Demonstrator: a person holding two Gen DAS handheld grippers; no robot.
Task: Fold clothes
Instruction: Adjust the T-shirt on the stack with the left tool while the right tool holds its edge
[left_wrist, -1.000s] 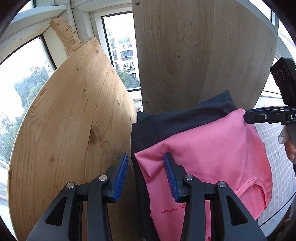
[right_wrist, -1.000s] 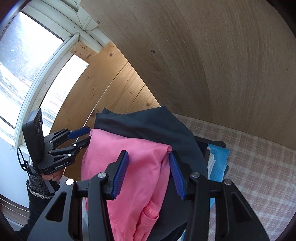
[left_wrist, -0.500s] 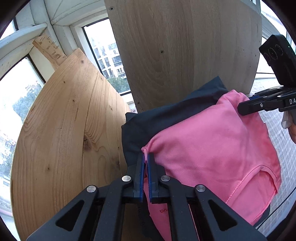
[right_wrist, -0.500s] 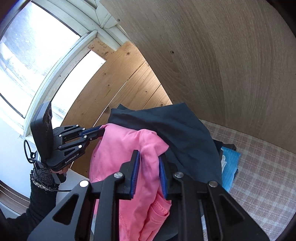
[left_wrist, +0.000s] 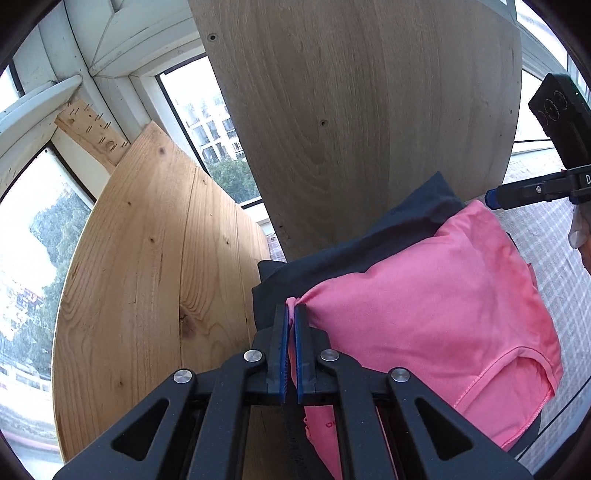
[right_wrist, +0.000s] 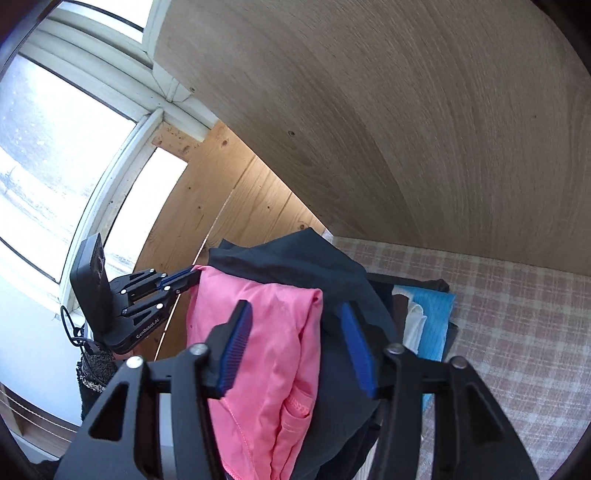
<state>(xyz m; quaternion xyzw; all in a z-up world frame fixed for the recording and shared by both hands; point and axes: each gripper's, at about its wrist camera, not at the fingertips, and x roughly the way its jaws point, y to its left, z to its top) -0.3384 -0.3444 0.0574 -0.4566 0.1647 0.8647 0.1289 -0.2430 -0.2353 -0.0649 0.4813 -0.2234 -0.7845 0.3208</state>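
At the far left, behind your left gripper, a pale pine board leans against the white window frame, with buildings and trees showing through the glass. Your left gripper has its blue-padded fingers pinched together on a corner of the pink garment, so that a small nub of pink cloth pokes out above the pads. From the right wrist view you can see that same gripper at the left edge of the pile, its tips meeting the pink cloth's upper left corner.

The pink garment lies draped on top of a dark navy garment, which shows along its upper and left sides. Both sit in front of a large, upright oak-grain panel that fills the middle of the view.

Moving right, your right gripper has its fingers spread wide, one on each side of the pink garment's right-hand fold, with the navy cloth just behind and beside it; the pads are not closed on anything. In the left wrist view, its dark tip hangs just above the pink cloth's far corner.

Further right, a folded stack with a bright blue piece and a white one rests beside the navy cloth on a checked pink-and-white cover.
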